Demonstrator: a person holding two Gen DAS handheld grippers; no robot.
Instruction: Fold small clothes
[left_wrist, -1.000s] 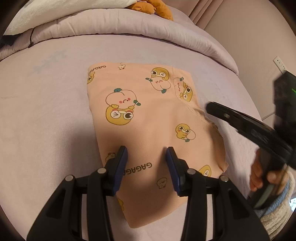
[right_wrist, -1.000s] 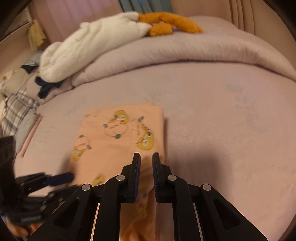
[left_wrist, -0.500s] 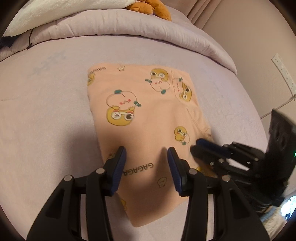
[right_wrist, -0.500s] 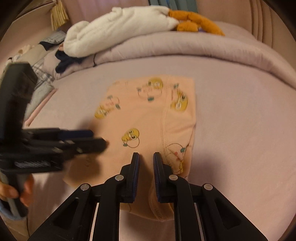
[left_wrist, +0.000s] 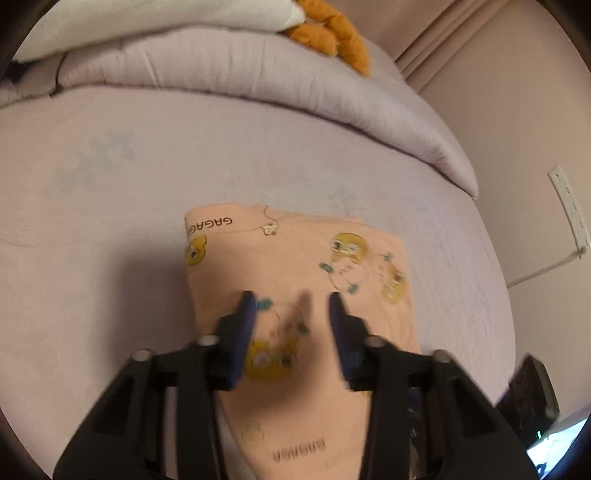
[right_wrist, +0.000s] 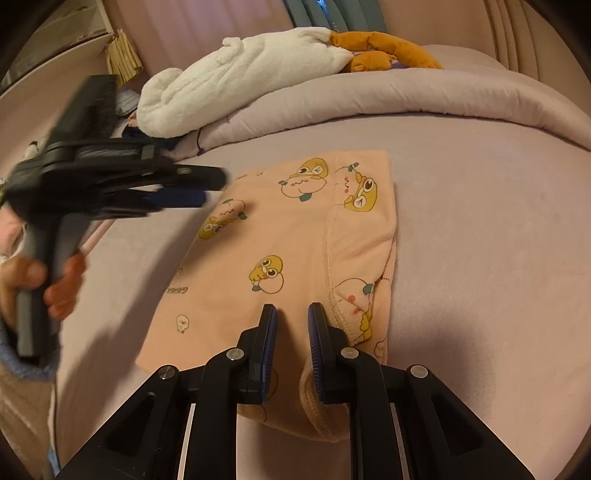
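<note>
A small peach garment (left_wrist: 295, 280) printed with yellow cartoon ducks lies flat and folded on the lilac bed. It also shows in the right wrist view (right_wrist: 295, 236). My left gripper (left_wrist: 291, 314) is open and empty, raised over the middle of the garment; in the right wrist view (right_wrist: 207, 188) it hovers above the garment's left edge. My right gripper (right_wrist: 291, 325) has its jaws a small gap apart, empty, low over the garment's near edge beside the stitched waistband. Only a blurred dark part of it shows at the lower right of the left wrist view.
A rolled lilac duvet (right_wrist: 406, 96) runs across the back of the bed (right_wrist: 498, 221), with a white fleece blanket (right_wrist: 236, 85) and an orange plush toy (right_wrist: 388, 48) on it. A wall with a power strip (left_wrist: 569, 214) stands to the right. Clothes pile (right_wrist: 29, 147) at far left.
My left gripper has moved forward and up over the garment's middle. My right gripper has drawn back to the near edge and parted slightly. The garment now lies flat.
</note>
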